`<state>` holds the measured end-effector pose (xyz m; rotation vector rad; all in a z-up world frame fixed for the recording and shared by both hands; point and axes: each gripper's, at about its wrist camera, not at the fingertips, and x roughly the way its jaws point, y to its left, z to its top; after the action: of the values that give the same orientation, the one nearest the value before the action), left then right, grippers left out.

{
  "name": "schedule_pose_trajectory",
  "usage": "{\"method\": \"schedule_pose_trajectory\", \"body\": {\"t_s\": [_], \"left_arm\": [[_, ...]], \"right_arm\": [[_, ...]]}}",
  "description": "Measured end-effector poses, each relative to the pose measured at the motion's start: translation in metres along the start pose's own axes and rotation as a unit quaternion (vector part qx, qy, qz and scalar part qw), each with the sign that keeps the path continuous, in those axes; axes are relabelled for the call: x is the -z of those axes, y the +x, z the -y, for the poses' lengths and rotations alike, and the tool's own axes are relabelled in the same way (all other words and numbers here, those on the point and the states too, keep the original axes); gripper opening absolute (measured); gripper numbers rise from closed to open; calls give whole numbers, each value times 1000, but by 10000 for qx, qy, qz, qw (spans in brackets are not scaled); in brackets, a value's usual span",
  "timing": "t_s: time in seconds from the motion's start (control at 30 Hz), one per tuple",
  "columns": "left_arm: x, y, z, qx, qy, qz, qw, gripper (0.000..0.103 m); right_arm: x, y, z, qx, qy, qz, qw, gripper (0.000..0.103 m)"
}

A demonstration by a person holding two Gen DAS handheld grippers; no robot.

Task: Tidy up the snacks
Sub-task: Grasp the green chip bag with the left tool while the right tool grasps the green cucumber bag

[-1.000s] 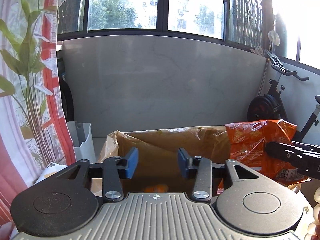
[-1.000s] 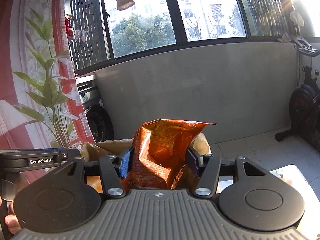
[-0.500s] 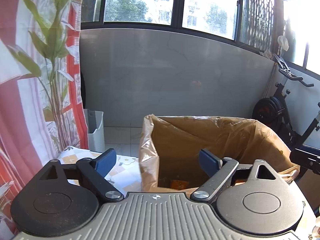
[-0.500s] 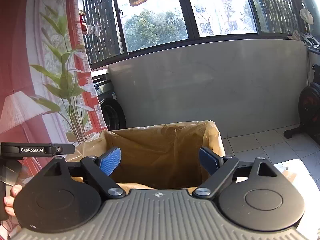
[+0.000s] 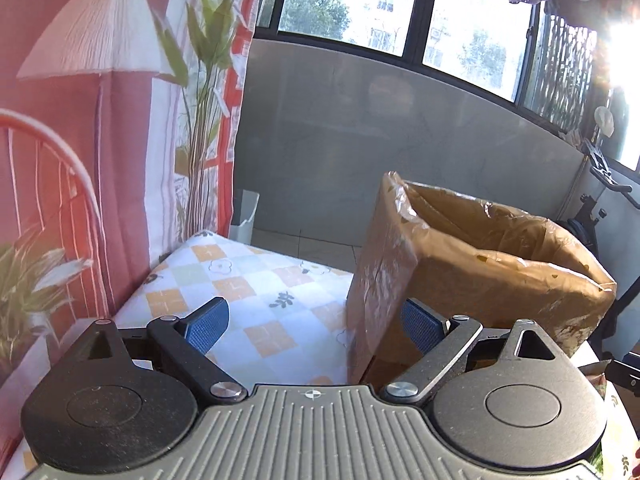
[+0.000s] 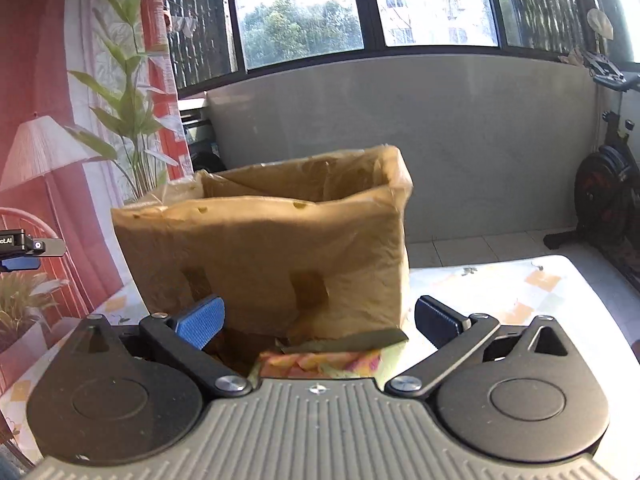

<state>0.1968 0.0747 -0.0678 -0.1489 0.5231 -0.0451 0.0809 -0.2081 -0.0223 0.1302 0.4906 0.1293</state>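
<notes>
The brown paper bag (image 6: 276, 256) stands upright on the checked tablecloth (image 5: 240, 280), and from this low angle its contents are hidden. The orange snack packet the right gripper (image 6: 318, 320) gripped a second ago is gone from view; its jaws are opening, nothing between them. The left gripper (image 5: 316, 322) stands spread and empty beside the bag's crinkled, plastic-lined corner.
</notes>
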Motion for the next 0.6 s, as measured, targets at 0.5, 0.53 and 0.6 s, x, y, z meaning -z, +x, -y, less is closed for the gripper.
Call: {"method": "schedule_pose_trajectory", "body": {"t_s": [0.5,0.53,0.6], "left_arm": [[73,10,-16,263,-223,-1061,9938,94],[77,11,-17,241,-240,-1125,9931,94],[85,15,-19,210,-334,-1302,9907,94]], "right_arm": [[40,30,7,-193,876,-1191,9888,93],[41,29,8,-199,891,-1200,9886,89],[40,27,9,-263,876,-1170,9889,81]]}}
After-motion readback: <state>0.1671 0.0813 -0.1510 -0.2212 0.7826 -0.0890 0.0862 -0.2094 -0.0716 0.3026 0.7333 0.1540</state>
